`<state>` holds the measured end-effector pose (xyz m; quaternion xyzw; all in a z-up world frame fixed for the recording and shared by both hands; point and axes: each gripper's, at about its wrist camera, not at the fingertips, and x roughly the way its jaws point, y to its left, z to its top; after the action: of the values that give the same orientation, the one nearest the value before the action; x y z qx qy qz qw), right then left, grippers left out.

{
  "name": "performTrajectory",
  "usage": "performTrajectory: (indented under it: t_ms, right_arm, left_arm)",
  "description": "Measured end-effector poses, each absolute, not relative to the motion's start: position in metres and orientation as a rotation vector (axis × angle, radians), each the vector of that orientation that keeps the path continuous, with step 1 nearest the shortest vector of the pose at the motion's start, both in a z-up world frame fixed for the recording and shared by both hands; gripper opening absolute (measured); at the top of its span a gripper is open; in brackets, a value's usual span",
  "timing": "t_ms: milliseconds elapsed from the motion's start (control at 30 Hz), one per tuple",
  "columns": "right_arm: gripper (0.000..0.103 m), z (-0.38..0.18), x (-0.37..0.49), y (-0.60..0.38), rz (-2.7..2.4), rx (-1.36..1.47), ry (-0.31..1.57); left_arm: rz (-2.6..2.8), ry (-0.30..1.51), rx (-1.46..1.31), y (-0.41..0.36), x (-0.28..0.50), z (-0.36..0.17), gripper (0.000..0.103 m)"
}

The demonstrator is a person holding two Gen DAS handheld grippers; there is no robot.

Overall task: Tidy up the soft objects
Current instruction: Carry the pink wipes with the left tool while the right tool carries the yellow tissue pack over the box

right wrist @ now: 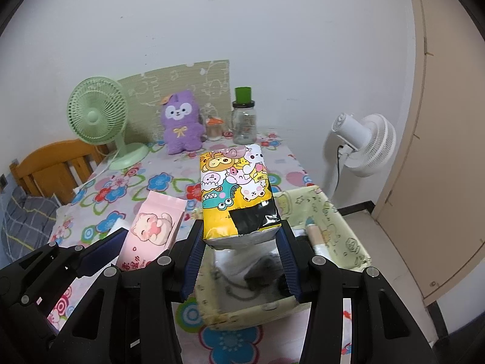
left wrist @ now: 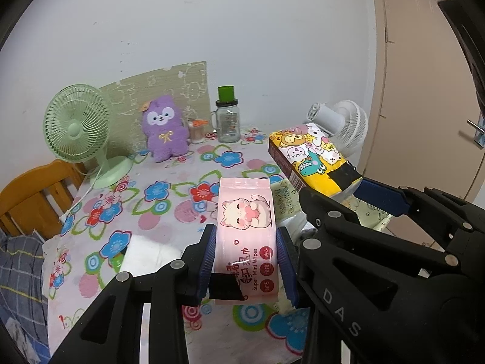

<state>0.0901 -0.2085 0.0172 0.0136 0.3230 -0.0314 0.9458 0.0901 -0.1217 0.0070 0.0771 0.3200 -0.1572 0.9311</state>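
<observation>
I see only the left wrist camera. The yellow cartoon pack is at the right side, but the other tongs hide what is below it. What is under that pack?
Observer: An open fabric box with a pale yellow print. The yellow pack is held above it, not inside.
Operator: Is the box empty?
Observer: No. White soft things, a dark grey item and a beige roll lie in it.
Operator: Do the right tongs grip the pack on both sides?
Observer: Yes. The right tongs have both blue pads pressed on its near end.
</observation>
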Motion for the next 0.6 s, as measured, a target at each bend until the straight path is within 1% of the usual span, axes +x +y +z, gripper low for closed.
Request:
performTrajectory:
  t_ms: [600]
  right_arm:
    - [0.051, 0.005, 0.106, -0.258, -0.124, 0.037, 0.675]
  left_arm:
    - [-0.368, 0.683, 0.172, -0.168, 0.112, -0.008, 0.04]
